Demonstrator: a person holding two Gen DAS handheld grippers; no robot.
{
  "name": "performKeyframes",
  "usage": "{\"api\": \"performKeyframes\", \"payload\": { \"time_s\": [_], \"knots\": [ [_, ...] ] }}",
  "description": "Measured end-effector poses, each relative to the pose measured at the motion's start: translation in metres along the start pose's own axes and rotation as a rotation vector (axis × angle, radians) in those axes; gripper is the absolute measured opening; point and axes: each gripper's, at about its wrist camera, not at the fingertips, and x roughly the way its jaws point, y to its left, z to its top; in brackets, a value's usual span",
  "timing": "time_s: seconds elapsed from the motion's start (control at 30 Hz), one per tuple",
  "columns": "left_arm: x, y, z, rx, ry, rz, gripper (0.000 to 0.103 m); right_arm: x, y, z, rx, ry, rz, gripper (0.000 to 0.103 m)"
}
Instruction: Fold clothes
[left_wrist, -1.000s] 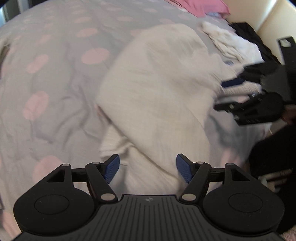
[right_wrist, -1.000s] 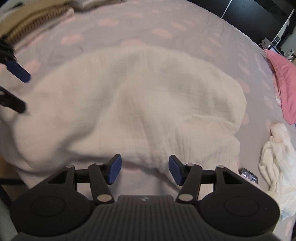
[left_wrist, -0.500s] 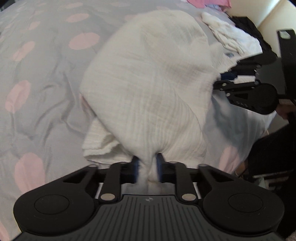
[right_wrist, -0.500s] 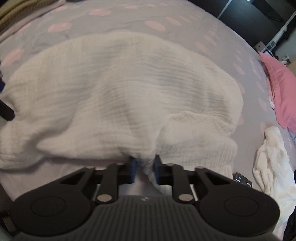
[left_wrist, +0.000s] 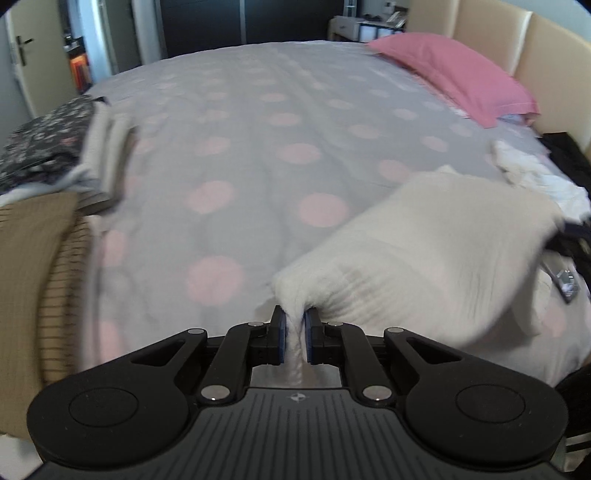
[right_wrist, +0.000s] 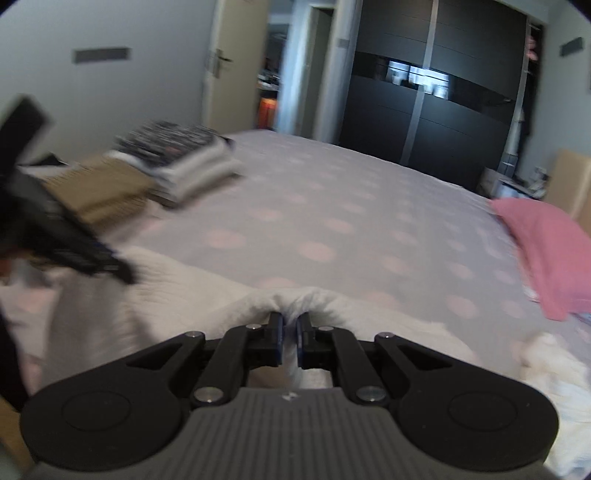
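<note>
White garment (left_wrist: 424, 251) spans between left gripper (left_wrist: 294, 334) and right gripper (right_wrist: 290, 338), both clamping it.

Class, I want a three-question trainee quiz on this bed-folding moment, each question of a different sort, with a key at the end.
1. True or false: the left gripper is shut on the white cloth.
2. Multiple choice: what lies against the headboard? A) a pink pillow B) a green blanket C) a laptop
3. Fill in: the folded stack sits on the bed toward the ____ gripper's side.

Key
1. True; the cloth is pinched between its fingers. The right gripper grips it as well.
2. A
3. Left
</note>
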Motion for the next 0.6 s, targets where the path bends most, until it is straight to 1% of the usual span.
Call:
{"api": "performKeyframes", "payload": {
  "time_s": [0.13, 0.23, 0.27, 0.33, 0.37, 0.43, 0.47, 0.5, 0.53, 0.6],
  "knots": [
    [-0.002, 0.013, -0.005, -0.002, 0.049, 0.050, 0.008, -0.021, 0.031, 0.016, 0.025, -0.091, 0.076, 0.007],
    [0.009, 0.017, -0.011, 0.023, 0.118, 0.072, 0.010, -0.015, 0.066, 0.008, -0.012, -0.056, 0.150, 0.007],
    [0.011, 0.018, -0.013, 0.024, 0.129, 0.073, 0.012, -0.012, 0.079, 0.005, -0.026, -0.042, 0.175, 0.007],
    [0.009, 0.019, -0.018, 0.027, 0.130, 0.071, 0.012, -0.006, 0.088, -0.003, -0.058, -0.001, 0.178, 0.008],
    [0.006, 0.018, -0.018, 0.029, 0.117, 0.066, 0.015, -0.002, 0.091, -0.007, -0.074, 0.021, 0.177, 0.008],
    [-0.001, 0.015, -0.018, 0.032, 0.091, 0.053, 0.023, 0.002, 0.095, -0.012, -0.092, 0.057, 0.174, 0.013],
    [-0.004, 0.013, -0.017, 0.036, 0.081, 0.044, 0.029, 0.003, 0.092, -0.013, -0.086, 0.067, 0.171, 0.013],
    [-0.007, 0.010, -0.016, 0.039, 0.070, 0.035, 0.032, 0.004, 0.087, -0.013, -0.089, 0.077, 0.170, 0.019],
    [-0.010, 0.008, -0.016, 0.043, 0.060, 0.026, 0.034, 0.005, 0.082, -0.012, -0.094, 0.088, 0.170, 0.031],
    [-0.014, 0.001, -0.014, 0.051, 0.043, -0.003, 0.041, 0.000, 0.072, -0.013, -0.136, 0.107, 0.154, 0.040]
  ]
}}
